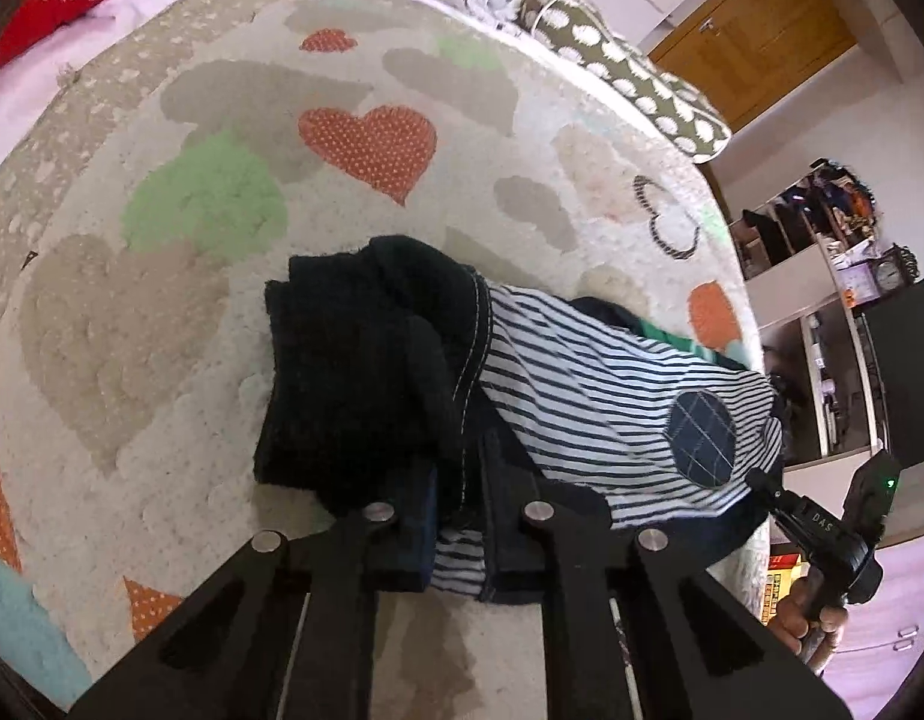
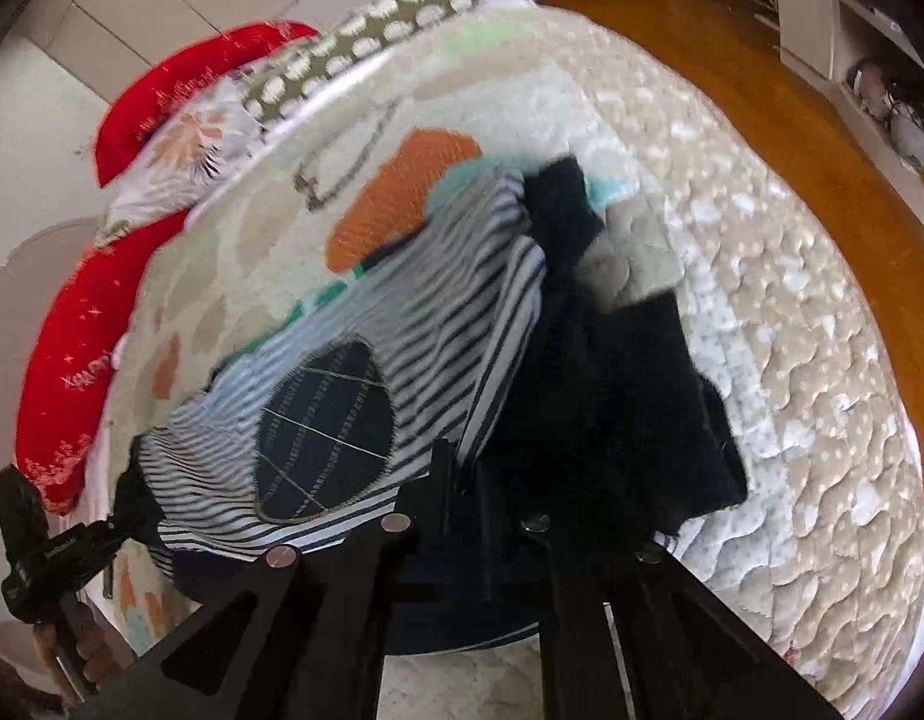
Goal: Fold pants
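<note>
Setting: We see a bed covered by a quilt (image 1: 234, 324) with a cream ground and orange, green and grey hearts; wooden floor (image 2: 792, 78) runs beyond its far edge in the right wrist view.
Left gripper: We find the left gripper (image 1: 459, 531) with its jaws drawn in close on a fold of the pants, dark cloth and a strip of striped lining pinched between the two fingers near the quilt's near edge.
Right gripper: We find the right gripper (image 2: 468, 519) likewise closed down on the same garment, its fingers sunk into dark fabric; this view is blurred, so we cannot tell exactly which layer it grips.
Pants: We see the pants (image 1: 366, 372), black outside with a black-and-white striped lining turned out, bunched in a heap near the quilt's near edge, with a round dark checked patch (image 1: 702, 438) sewn on the striped part.
Each gripper from the other: We spot the right one at the striped end of the pants in the left wrist view, with the person's hand (image 1: 807, 615) on its handle.
Pillows: We see a red pillow (image 2: 72, 360), a floral one and a spotted olive bolster (image 1: 630, 84) along the quilt's far edge.
Room: We see a wooden door (image 1: 756, 30) and cluttered shelves (image 1: 822, 228) beyond the bed.
</note>
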